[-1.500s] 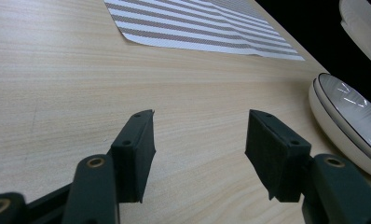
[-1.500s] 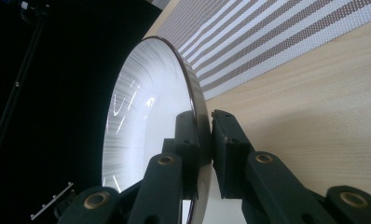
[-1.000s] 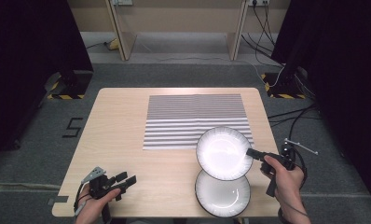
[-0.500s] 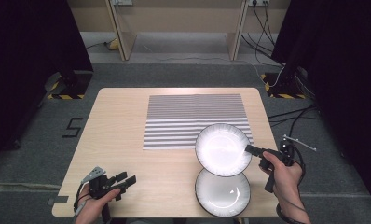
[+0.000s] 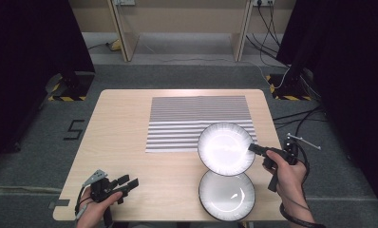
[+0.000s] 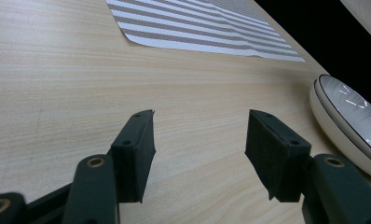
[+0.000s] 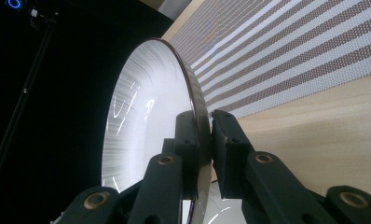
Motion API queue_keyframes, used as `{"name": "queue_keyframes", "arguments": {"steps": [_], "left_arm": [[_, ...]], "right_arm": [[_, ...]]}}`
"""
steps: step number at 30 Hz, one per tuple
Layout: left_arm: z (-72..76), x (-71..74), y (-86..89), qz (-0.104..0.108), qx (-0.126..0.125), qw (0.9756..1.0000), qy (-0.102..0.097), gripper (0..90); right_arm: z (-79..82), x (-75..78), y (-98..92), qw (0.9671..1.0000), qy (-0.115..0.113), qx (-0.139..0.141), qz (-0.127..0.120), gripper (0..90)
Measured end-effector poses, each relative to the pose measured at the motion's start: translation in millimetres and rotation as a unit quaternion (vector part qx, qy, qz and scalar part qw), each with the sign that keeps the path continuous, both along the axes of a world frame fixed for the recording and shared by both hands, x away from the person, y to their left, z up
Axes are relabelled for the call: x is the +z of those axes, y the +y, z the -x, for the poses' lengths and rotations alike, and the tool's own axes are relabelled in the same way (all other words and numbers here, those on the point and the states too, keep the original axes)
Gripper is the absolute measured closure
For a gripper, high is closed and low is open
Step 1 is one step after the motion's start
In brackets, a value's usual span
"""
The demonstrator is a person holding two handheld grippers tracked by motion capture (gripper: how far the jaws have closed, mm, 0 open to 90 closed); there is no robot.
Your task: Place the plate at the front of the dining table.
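The right gripper (image 5: 251, 148) pinched an empty white plate (image 5: 226, 148) by its three o'clock rim. A second empty plate (image 5: 226, 195) lay at its six o'clock. The left gripper (image 5: 130, 184) stood wide, holding nothing.

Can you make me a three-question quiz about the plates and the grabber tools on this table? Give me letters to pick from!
1. Where does the striped mat lie?
A. on the far half of the table
B. on the floor
C. under the left gripper

2. How many plates are there?
A. one
B. two
C. four

3. What is the right gripper doing?
A. lying open on the table
B. pinching the rim of the lifted plate
C. holding a spoon

Answers:
1 A, the mat sits on the wood beyond both hands.
2 B, one plate is lifted and the other plate rests on the table by the near edge.
3 B, in the right gripper view its jaws squeeze the plate's edge, while the left gripper's jaws stand apart with nothing between them.
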State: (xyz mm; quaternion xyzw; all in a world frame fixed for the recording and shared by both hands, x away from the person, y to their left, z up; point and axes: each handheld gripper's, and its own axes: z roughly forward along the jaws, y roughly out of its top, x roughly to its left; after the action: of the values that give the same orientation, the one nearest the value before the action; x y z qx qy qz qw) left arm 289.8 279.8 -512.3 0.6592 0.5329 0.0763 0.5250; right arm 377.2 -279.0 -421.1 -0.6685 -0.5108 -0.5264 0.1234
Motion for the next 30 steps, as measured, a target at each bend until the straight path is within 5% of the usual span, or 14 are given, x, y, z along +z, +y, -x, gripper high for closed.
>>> {"name": "queue_keyframes", "arguments": {"steps": [30], "left_arm": [[-0.5, -0.7, -0.6, 0.000, -0.003, 1.0000, 0.000, 41.8]], "right_arm": [[-25.4, 3.1, 4.4, 0.9999, 0.001, -0.011, -0.002, 81.1]]}}
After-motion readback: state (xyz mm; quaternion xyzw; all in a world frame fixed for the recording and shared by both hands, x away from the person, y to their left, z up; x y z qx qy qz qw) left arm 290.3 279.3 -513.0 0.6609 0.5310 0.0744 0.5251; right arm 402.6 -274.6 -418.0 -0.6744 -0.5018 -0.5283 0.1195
